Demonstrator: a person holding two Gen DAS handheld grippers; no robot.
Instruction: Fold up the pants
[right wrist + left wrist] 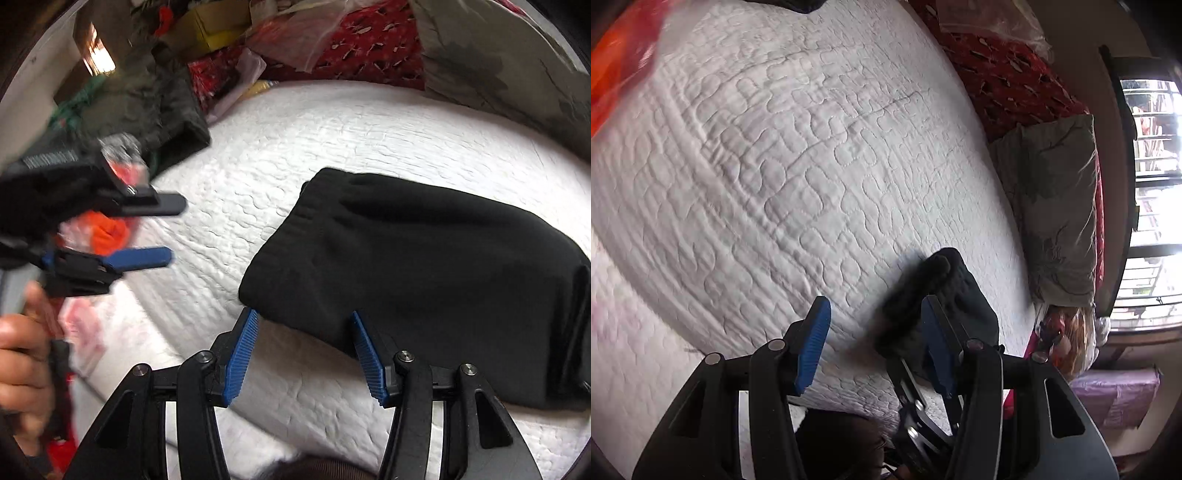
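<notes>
We see the black pants (424, 273) folded on the white quilted bed (295, 147), our right gripper (303, 358) open just beside their edge, left gripper (162, 229) blurred, apart.

A white quilted bedcover (798, 177) spreads across most of both views, stitched in looping patterns. In the left wrist view a red patterned blanket (1008, 74) lies at about one o'clock, a grey-green printed pillow (1060, 206) at three o'clock. Beyond it a barred window (1152, 184) glares with daylight — overexposed. In the right wrist view, clutter of bags and boxes (221, 33) is heaped at eleven o'clock.
</notes>
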